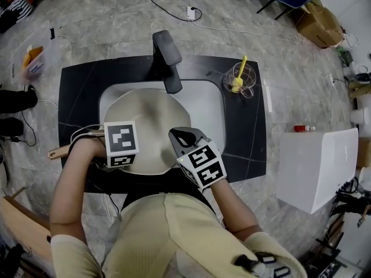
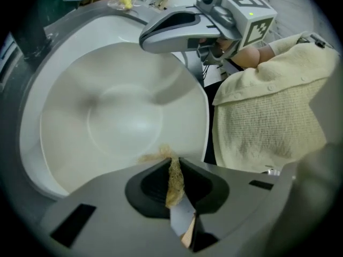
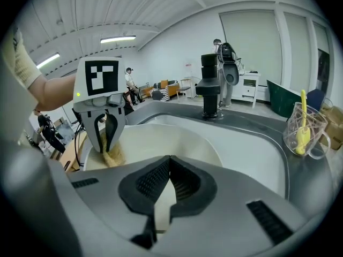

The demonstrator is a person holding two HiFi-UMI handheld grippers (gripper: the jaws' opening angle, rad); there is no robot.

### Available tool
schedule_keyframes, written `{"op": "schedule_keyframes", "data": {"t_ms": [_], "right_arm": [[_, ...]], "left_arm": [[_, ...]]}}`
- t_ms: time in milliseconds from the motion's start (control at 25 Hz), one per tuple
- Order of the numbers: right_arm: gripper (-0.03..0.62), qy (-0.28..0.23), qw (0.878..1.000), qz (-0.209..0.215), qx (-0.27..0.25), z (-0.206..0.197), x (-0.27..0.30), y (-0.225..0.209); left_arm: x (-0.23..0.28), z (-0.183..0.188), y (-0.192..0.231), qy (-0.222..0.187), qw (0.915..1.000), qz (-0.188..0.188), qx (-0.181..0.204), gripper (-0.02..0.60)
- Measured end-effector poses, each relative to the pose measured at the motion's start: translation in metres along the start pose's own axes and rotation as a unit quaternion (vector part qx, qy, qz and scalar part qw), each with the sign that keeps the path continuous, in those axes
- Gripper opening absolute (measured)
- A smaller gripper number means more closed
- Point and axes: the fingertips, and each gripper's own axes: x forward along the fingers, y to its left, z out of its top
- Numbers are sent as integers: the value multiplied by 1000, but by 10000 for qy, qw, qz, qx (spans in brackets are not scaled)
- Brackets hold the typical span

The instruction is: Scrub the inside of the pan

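Note:
A cream pan (image 1: 145,117) sits tilted in the white sink (image 1: 211,106), with its wooden handle (image 1: 58,153) sticking out to the left. My left gripper (image 2: 172,167) is shut on a tan fibrous scrub pad (image 2: 174,181), low at the pan's near left inner wall. In the right gripper view that pad (image 3: 111,155) hangs from its fingers and touches the pan. My right gripper (image 1: 179,135) is shut on the pan's near right rim (image 3: 162,199). The pan's inside (image 2: 123,116) looks plain and pale.
A black faucet (image 1: 167,59) reaches over the sink's far side. A glass holder with a yellow brush (image 1: 239,79) stands on the black counter (image 1: 78,91) at the back right. A white box (image 1: 316,167) and a small red bottle (image 1: 301,128) are further right.

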Motion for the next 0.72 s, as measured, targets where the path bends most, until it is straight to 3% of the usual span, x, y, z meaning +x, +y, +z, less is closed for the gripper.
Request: {"op": "schedule_keyframes", "data": {"t_ms": [280,720], "right_arm": [[14,10,10000,-6,1,-1,2,-2],[14,-7,9998,-108,158,-1,-1,-8]], "left_arm": [[-1,-20,38,562,9931,982,-323,49],[-9,-16,106,624,9625,2638,-108,49]]}}
